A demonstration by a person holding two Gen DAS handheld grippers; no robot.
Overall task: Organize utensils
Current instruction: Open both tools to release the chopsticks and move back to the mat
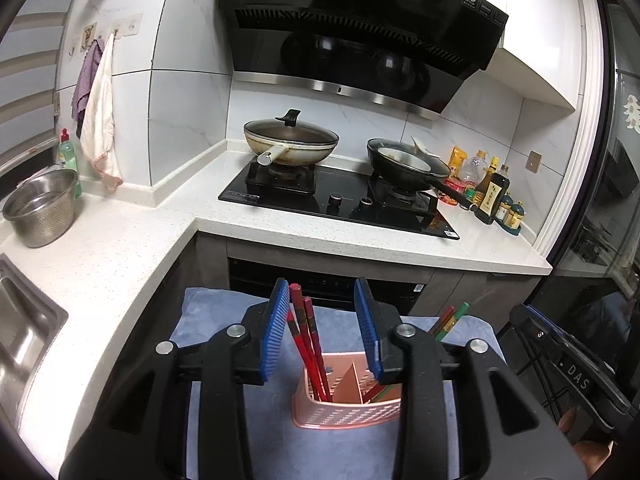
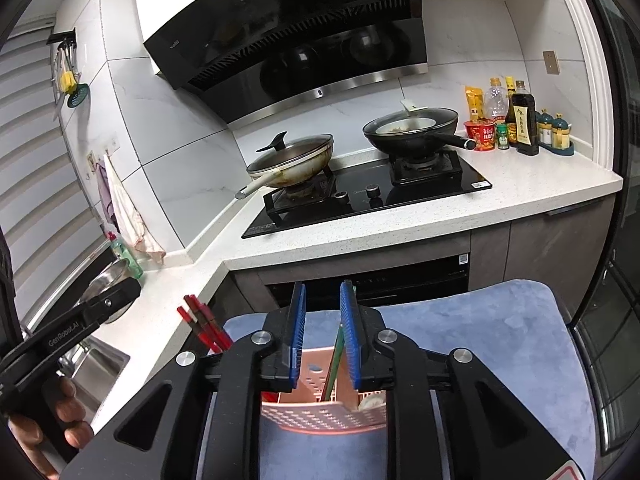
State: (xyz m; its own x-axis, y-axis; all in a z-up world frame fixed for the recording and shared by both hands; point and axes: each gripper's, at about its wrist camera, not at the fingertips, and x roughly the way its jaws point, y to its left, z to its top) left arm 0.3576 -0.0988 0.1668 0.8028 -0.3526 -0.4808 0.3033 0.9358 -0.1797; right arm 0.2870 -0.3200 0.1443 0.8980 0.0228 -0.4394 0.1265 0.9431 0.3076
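A pink perforated utensil holder stands on a blue cushion. In the left wrist view red chopsticks stand in its left compartment and lean by the left pad. My left gripper is open around them with a wide gap on the right. Green and red chopsticks stick up from the right compartment. In the right wrist view my right gripper is open. A green chopstick rests along its right pad, clear of the left pad. The red chopsticks show at the left.
A white L-shaped counter carries a hob with a lidded wok and a black pan. Bottles stand at its right end. A steel colander and a sink lie to the left.
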